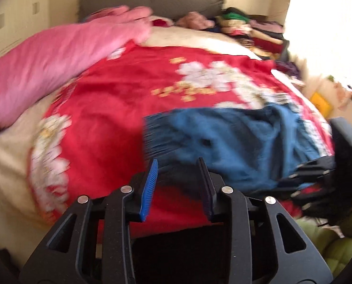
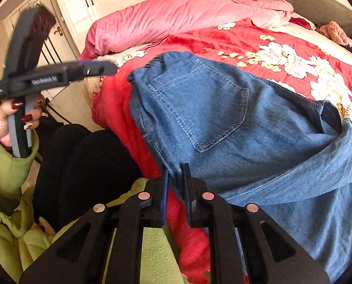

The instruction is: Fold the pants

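- The bed point(image 2: 114, 108) carries a red floral cover point(image 1: 119, 99), with a pink quilt point(image 2: 176, 16) along its far side.
- The blue denim pants point(image 2: 223, 123) lie on the cover near the bed's front edge, back pocket up.
- The right gripper point(image 2: 176, 175) is almost closed, pinching the pants' edge.
- The left gripper point(image 1: 178, 168) stands partly apart, holding nothing.

A fuzzy lime-green fleece sleeve point(image 2: 9, 165), dark-red polished nails point(image 2: 26, 117), and black trousers point(image 2: 88, 165) are on show.
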A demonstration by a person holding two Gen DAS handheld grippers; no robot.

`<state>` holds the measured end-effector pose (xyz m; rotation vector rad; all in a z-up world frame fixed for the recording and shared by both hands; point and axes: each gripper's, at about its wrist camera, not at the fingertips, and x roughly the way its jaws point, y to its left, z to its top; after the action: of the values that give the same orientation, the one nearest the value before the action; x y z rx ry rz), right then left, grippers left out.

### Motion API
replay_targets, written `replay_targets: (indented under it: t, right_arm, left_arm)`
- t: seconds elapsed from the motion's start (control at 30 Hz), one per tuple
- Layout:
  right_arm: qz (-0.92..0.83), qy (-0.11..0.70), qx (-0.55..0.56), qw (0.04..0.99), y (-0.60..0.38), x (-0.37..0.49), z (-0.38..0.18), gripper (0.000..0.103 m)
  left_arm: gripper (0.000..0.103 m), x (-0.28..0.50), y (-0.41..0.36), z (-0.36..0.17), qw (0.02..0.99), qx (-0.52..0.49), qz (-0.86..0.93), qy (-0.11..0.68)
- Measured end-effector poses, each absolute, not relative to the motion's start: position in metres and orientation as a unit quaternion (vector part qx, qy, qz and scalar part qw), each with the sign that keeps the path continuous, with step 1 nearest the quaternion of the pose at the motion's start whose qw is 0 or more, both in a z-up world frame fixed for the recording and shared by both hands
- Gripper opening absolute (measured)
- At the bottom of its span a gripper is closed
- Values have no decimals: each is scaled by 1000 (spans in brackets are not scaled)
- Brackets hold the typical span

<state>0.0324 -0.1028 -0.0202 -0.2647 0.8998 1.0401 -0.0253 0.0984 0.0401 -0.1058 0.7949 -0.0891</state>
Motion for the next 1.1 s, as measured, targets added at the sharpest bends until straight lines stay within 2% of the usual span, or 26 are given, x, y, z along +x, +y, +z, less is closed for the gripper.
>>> replay_targets:
  t: [0.13,0.2,0.23,0.33,0.5,0.63,0.73,0.8,0.93,1.0,1.1]
  right_arm:
    - [503,411,-105,753,-110,25,-8,24]
    - [507,391,-98,762,-118,21,3,34]
    - [497,380,-98,774,-121,23,7,36]
    - [469,389,-80,789,-124,40,3,38]
    - [414,472,-94,773,-115,58,-40,38]
    - [420,475,-69,770,-123,60,-41,38]
    - [422,459,-52,780,-133,58,-25,42]
    - [419,444,-45,791,-142,57,-13,49]
    - [390,412,-36,823,-168,65,11,51]
    - [368,399,-24,840,-184,72,22,63]
    - [336,388,-11,858,-205,87,35,64]
  left_arm:
    - [22,4,78,13,901,-34,-57,428]
    - [22,11,78,-9,889,-33,-48,453]
    - [22,11,79,-13,887,-37,-48,457]
    - [22,7,79,-15,888,-36,-50,456]
    - [22,5,82,-16,888,-43,-54,455]
    - [23,7,79,-13,886,-42,-52,459]
    - [35,1,74,0,890,-40,-59,451]
    - [38,-4,71,9,895,-34,-57,441]
    - [48,-9,62,25,902,-29,-63,427]
    - [53,-11,54,33,905,-27,-73,419]
    - [58,-9,37,38,904,-23,-94,416]
